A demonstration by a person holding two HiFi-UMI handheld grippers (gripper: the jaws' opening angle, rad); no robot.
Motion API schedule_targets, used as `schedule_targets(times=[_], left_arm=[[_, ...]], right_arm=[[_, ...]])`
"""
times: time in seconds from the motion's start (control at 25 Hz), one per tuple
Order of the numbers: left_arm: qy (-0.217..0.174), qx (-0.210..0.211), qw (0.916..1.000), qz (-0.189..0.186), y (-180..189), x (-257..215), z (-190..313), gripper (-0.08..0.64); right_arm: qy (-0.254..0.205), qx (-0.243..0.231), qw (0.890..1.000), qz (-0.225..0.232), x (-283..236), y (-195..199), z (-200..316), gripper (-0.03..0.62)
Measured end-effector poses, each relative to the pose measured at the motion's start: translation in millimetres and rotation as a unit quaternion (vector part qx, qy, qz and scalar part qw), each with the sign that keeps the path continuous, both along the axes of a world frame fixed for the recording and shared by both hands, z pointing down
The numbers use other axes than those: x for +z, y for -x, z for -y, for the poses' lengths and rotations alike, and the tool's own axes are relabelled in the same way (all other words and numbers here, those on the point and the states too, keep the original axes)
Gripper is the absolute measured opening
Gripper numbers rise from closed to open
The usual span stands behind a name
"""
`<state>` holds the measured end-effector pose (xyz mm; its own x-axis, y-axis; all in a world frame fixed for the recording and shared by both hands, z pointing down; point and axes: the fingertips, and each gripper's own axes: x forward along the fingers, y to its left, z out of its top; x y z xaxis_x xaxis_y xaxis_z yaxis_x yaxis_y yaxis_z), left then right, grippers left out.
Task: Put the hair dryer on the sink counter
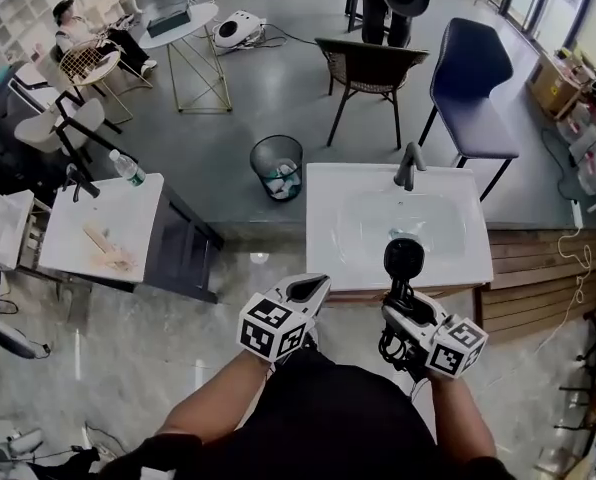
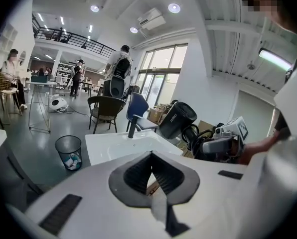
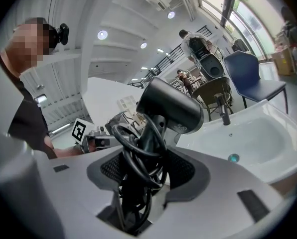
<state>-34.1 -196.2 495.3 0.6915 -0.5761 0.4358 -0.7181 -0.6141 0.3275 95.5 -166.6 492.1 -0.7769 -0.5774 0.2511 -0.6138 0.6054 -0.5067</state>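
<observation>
A black hair dryer [image 1: 404, 258] hangs over the front edge of the white sink counter [image 1: 328, 208], nozzle end up. My right gripper [image 1: 403, 306] is shut on its handle, with the coiled black cord bunched between the jaws. In the right gripper view the hair dryer [image 3: 171, 106] fills the middle, with the sink counter [image 3: 283, 111] and faucet [image 3: 222, 108] to the right. My left gripper [image 1: 313, 288] is held just left of it, shut with nothing in it. The left gripper view shows the hair dryer [image 2: 177, 119], the right gripper [image 2: 223, 143] and the sink counter [image 2: 103, 146].
A black faucet [image 1: 408, 165] stands at the basin's far side. A mesh wastebasket [image 1: 277, 166] sits on the floor at the counter's far left corner. Two chairs [image 1: 368, 68] stand beyond it. A white side table [image 1: 103, 223] with a bottle [image 1: 128, 168] is at the left.
</observation>
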Motion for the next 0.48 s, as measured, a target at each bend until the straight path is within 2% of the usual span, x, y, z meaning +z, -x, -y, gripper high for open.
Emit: schedule_targets(times=[0.24, 0.48], left_arm=[[0.004, 0.020, 0.9998, 0.000, 35, 4, 48, 0.002], [0.014, 0.031, 0.9994, 0.005, 64, 16, 78, 0.002]], right_arm=[[0.002, 0.006, 0.997, -0.072, 26, 25, 54, 0.213], [-0.001, -0.005, 0.989, -0.149, 50, 40, 94, 0.212]])
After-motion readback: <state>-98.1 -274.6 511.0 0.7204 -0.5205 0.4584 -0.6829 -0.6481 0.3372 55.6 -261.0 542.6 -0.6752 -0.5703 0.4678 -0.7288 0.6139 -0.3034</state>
